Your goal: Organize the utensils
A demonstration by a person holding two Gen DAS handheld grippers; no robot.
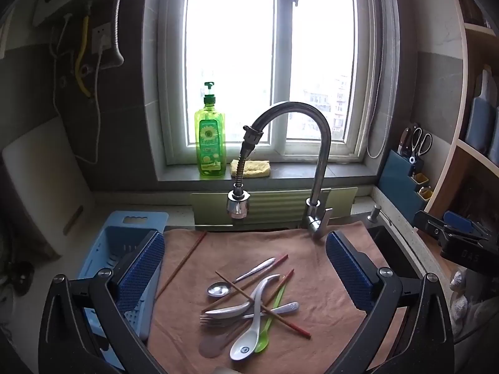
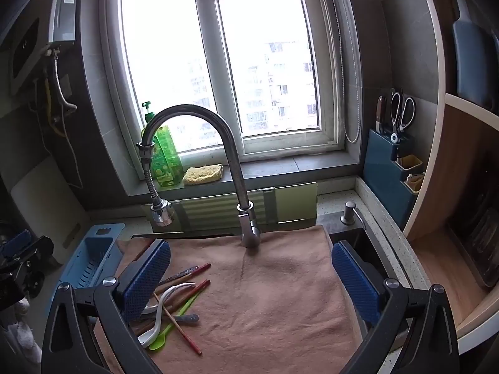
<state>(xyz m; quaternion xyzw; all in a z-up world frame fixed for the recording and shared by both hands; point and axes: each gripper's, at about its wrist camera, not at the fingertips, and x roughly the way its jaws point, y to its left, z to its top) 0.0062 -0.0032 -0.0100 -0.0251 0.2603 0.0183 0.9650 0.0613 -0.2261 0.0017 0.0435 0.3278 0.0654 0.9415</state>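
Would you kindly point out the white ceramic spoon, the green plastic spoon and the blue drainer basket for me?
white ceramic spoon point(image 1: 242, 347), left wrist view, on its bowl.
green plastic spoon point(image 1: 262, 342), left wrist view, on its bowl end.
blue drainer basket point(image 2: 90, 257), right wrist view, on its slotted inner wall.

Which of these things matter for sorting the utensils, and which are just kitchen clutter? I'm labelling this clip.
For the job:
- white ceramic spoon
- green plastic spoon
- metal spoon
- fork
- chopsticks
- blue drainer basket
- brown towel under them

Lying about:
- faucet
- soap bottle
- yellow sponge
- scissors
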